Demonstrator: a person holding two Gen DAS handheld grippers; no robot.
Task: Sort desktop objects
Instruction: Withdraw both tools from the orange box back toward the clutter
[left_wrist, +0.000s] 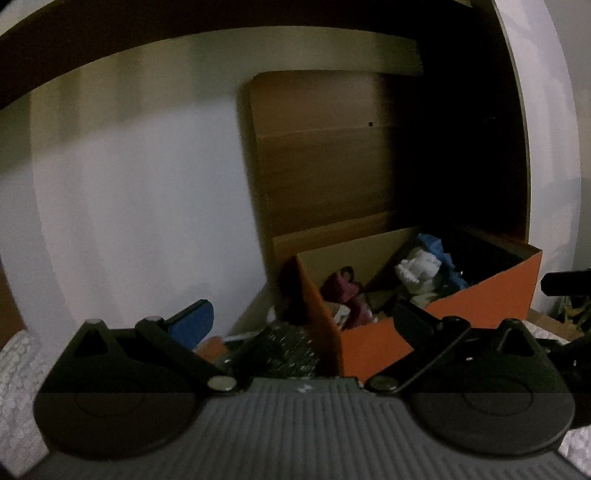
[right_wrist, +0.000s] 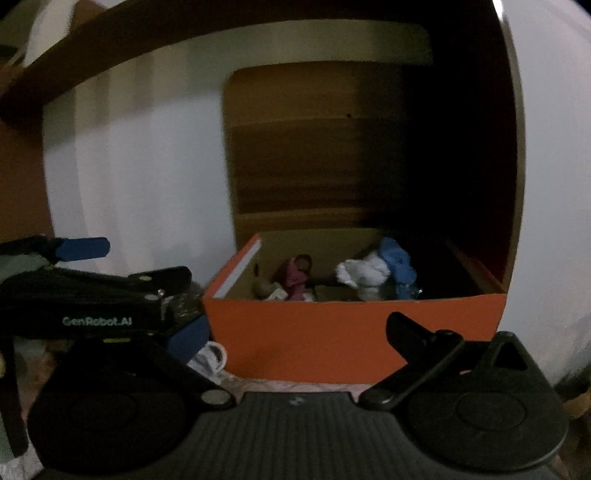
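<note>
Left wrist view, dim and blurred: one orange cardboard box (left_wrist: 373, 345) with a plain brown inside, open top, standing on a pale patterned cloth surface (left_wrist: 14, 373) against a white wall (left_wrist: 140, 206) and a brown wood-grain panel (left_wrist: 317, 155). Inside the box, loose soft items in a heap: one maroon plush-like lump (left_wrist: 345, 290), one white crumpled fabric piece (left_wrist: 419, 273), one blue knobbly piece (left_wrist: 437, 247) behind it; smaller bits under them too blurred to name. Just left of the box, a dark glittery crinkled thing (left_wrist: 284, 349) lies low between the fingers of the left gripper (left_wrist: 295, 314). Its blue-padded left fingertip (left_wrist: 194, 321) and black right finger stand well apart, jaws spread wide, nothing clamped.

Right wrist view: same box (right_wrist: 332, 339) front-on, matte orange wall, white edge stripe on the left rim. Maroon lump (right_wrist: 297, 275), white fabric (right_wrist: 364, 273), blue piece (right_wrist: 399, 262) sit at the back of the box. Left gripper (right_wrist: 122, 288) seen side-on at the left, black body with "GenRobot.AI" lettering. A white looped cord or handle (right_wrist: 212, 356) lies on the cloth beside the box's lower left corner. Right gripper (right_wrist: 295, 325): only the black right finger clearly visible, left one hidden behind the other tool; cannot tell its opening.
</note>
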